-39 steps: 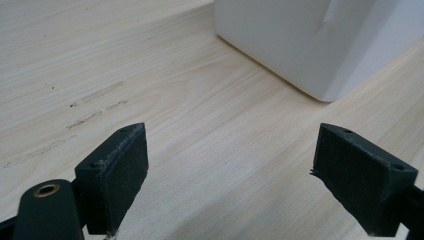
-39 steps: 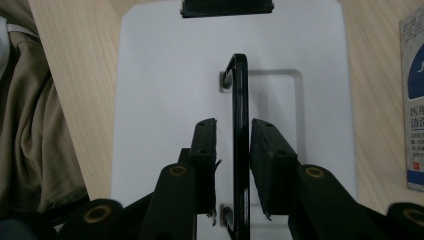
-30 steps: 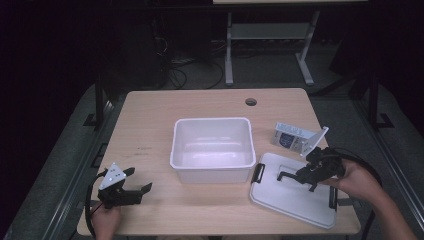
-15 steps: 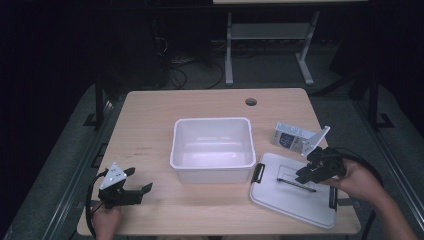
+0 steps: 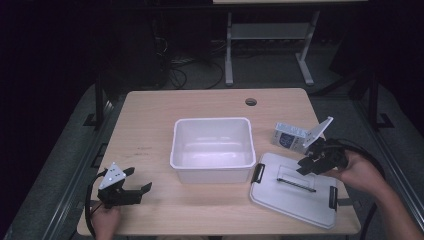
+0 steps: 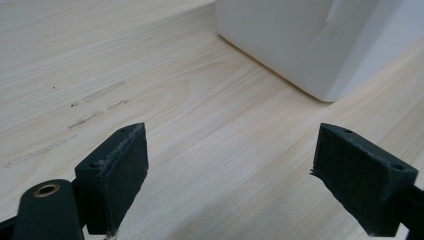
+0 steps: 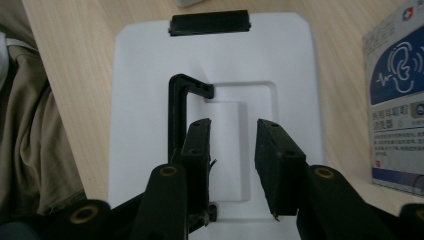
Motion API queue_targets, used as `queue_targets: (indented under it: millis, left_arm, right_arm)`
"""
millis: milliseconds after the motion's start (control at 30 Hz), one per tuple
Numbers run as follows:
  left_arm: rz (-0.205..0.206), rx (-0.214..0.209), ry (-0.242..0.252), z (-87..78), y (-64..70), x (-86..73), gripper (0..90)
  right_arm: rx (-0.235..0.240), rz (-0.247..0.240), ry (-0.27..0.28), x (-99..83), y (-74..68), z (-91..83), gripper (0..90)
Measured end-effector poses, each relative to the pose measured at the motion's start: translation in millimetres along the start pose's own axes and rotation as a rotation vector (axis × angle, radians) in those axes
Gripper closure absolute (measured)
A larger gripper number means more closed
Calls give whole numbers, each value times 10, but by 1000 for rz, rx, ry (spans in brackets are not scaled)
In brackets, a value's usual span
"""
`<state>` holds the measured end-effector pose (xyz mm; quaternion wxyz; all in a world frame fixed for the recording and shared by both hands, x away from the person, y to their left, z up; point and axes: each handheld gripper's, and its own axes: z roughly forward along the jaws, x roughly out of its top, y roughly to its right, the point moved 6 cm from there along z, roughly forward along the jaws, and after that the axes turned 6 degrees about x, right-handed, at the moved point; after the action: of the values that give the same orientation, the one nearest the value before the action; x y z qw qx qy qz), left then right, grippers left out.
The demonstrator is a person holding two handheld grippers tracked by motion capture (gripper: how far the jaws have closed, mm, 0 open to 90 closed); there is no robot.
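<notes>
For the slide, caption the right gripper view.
Right gripper, part open, above white lid by its black handle.

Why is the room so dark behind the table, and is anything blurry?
High view: light falls on the pale wooden table alone, the floor behind is nearly black. Left gripper view: the white plastic bin looks soft. Right gripper view: the near black fingers blur slightly.

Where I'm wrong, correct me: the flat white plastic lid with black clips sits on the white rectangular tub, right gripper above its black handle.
The white lid lies on the wooden table right of the tub, not on it: see the high view. The right gripper is above its handle.
</notes>
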<state>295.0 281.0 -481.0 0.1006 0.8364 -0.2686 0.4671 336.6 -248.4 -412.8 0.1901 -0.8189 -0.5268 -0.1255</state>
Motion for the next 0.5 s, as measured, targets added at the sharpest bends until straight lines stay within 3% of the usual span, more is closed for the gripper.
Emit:
queue_targets:
  millis: [500]
  left_arm:
    - [0,4,-3,8,-20,-4,137]
  right_arm:
    - [-47,23,6,107,182,-145,575]
